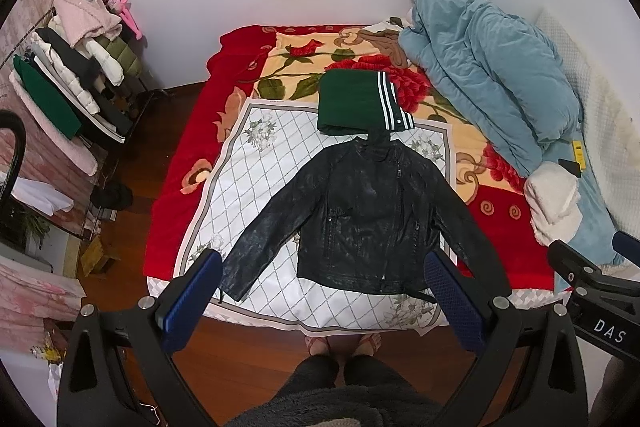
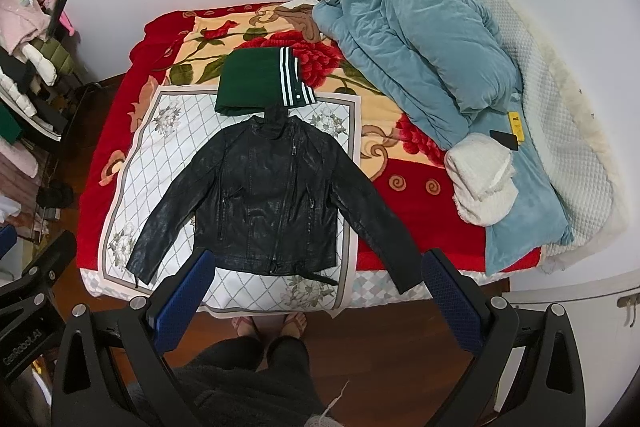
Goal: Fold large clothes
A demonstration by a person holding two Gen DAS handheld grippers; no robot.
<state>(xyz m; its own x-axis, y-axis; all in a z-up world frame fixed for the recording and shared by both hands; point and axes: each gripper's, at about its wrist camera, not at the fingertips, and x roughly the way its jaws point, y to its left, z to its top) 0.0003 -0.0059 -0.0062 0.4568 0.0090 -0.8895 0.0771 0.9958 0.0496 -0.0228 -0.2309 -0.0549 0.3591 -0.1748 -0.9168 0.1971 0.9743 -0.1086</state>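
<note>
Jacket: we saw the black leather-look zip jacket [image 1: 362,211] lying flat and face up on the white floral diamond-patterned cloth [image 1: 256,163], collar toward the far wall, both sleeves spread out and angled toward the near edge.
Folded garment: a dark green folded garment with white stripes [image 1: 352,103] lay just beyond the collar, touching it.
Bed: the cloth covered the near left part of the red flower-print blanket [image 1: 188,143].
Quilt: a rumpled pale blue quilt [image 1: 492,67] was heaped along the right side, with a cream fleecy bundle [image 1: 554,203] nearer to us.
Rack: a clothes rack piled with garments [image 1: 76,67] stood at the far left, on the brown wooden floor [image 1: 144,155].
Left gripper [image 1: 324,303]: we held it above the near edge of the bed — jaws spread wide, nothing between the blue pads.
Right gripper [image 2: 318,301]: likewise held clear of the jacket — jaws wide apart and empty.
</note>
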